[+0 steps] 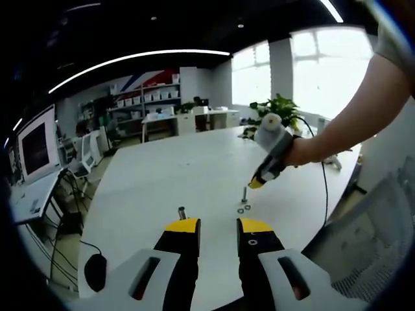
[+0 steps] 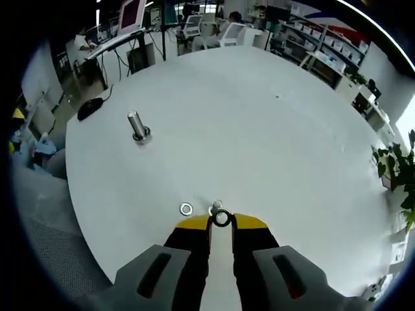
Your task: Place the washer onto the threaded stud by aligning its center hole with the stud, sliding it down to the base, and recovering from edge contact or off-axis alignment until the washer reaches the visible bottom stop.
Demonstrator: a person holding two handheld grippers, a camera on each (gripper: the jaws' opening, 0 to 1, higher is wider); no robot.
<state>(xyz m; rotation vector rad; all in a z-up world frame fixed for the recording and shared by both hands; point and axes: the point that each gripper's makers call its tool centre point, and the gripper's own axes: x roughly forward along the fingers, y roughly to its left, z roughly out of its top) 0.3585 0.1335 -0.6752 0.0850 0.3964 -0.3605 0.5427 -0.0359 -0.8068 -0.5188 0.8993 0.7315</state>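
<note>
My right gripper (image 2: pixel 221 222) is shut on a dark washer (image 2: pixel 222 218), pinched between its yellow fingertips. Just beyond the washer stands a short threaded stud (image 2: pixel 216 207) on the white table. In the left gripper view the right gripper (image 1: pixel 256 183), held by a person's hand, hovers with its tip just above that stud (image 1: pixel 244 193). A loose washer (image 2: pixel 186 208) lies left of the stud, and loose washers (image 1: pixel 243 208) lie at its foot. A second, taller stud (image 2: pixel 137 125) stands apart, right in front of my open left gripper (image 1: pixel 220 227).
The round white table (image 1: pixel 168 168) is wide and mostly bare. A black mouse (image 2: pixel 89 108) with its cable lies near the table's edge. A grey chair (image 1: pixel 382 214) stands at the right. Desks, shelves, monitors and a plant (image 1: pixel 279 107) are beyond.
</note>
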